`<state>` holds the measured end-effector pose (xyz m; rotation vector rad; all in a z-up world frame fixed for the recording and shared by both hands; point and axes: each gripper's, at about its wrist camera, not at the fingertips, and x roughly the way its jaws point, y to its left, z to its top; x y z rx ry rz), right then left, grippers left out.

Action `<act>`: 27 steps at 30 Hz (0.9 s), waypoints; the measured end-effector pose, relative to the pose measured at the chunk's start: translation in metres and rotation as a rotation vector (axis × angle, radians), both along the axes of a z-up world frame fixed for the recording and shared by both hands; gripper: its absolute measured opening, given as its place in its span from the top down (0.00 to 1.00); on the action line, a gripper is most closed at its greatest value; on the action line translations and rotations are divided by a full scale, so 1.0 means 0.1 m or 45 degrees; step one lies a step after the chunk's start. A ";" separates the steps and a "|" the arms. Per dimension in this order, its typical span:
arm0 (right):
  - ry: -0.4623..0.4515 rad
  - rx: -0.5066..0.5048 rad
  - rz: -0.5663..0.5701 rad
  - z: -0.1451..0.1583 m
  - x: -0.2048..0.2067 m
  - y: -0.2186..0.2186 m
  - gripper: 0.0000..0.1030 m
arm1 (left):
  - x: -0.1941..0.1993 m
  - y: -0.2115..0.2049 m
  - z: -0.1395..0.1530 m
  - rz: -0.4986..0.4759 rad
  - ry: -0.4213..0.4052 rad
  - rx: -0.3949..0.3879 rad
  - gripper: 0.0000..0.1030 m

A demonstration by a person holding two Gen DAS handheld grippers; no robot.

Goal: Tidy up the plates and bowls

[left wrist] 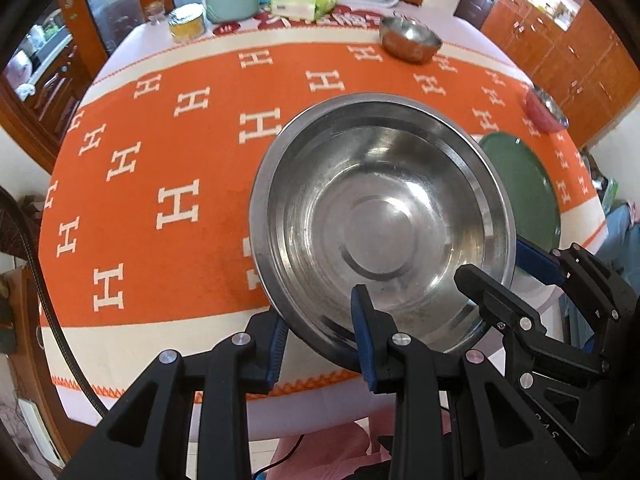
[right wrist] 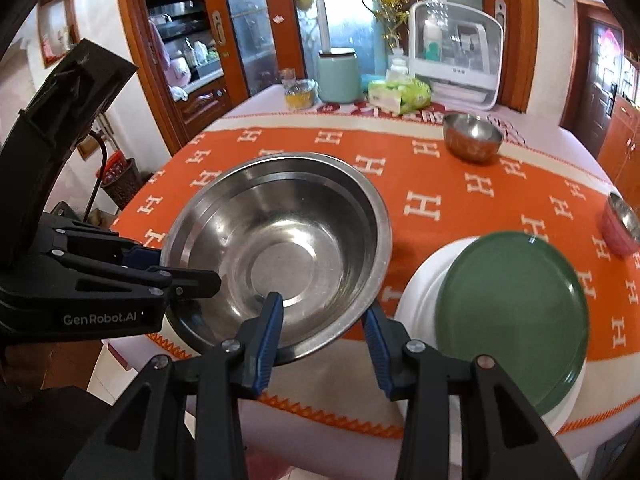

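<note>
A large steel bowl (left wrist: pixel 384 220) (right wrist: pixel 280 256) is near the table's front edge, tilted. My left gripper (left wrist: pixel 320 340) straddles its near rim, one finger inside and one outside. My right gripper (right wrist: pixel 324 328) straddles its right rim the same way; in the left wrist view it shows at the right (left wrist: pixel 516 272). The left gripper shows at the bowl's left rim (right wrist: pixel 176 268). Both sets of jaws stand partly apart around the rim. A green plate (right wrist: pixel 516 324) (left wrist: pixel 524 184) lies on a white plate (right wrist: pixel 420 280) to the right.
A small steel bowl (right wrist: pixel 472 136) (left wrist: pixel 410 40) stands at the back. A pink bowl (right wrist: pixel 622 230) (left wrist: pixel 546 110) sits at the right edge. A mint canister (right wrist: pixel 338 74), tissue pack (right wrist: pixel 400 94) and white appliance (right wrist: pixel 456 54) stand on the orange tablecloth's (left wrist: pixel 160 152) far side.
</note>
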<state>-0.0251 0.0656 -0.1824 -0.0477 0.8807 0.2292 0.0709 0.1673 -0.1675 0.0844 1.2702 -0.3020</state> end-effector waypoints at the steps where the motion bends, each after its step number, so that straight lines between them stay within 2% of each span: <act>1: 0.013 -0.006 -0.013 -0.03 0.00 0.03 0.59 | 0.01 0.01 -0.03 -0.014 0.009 0.004 0.73; 6: 0.069 -0.027 -0.095 -0.17 0.01 0.13 0.54 | 0.05 0.07 -0.17 -0.091 0.042 0.005 0.72; 16: 0.130 -0.066 -0.199 -0.30 -0.04 0.23 0.54 | 0.11 0.09 -0.37 -0.196 0.078 0.017 0.71; 25: 0.138 -0.116 -0.198 -0.28 -0.06 0.28 0.53 | 0.17 0.07 -0.38 -0.205 0.063 0.011 0.64; 27: 0.139 -0.134 -0.183 -0.26 -0.07 0.28 0.53 | 0.19 0.09 -0.35 -0.194 0.048 0.006 0.59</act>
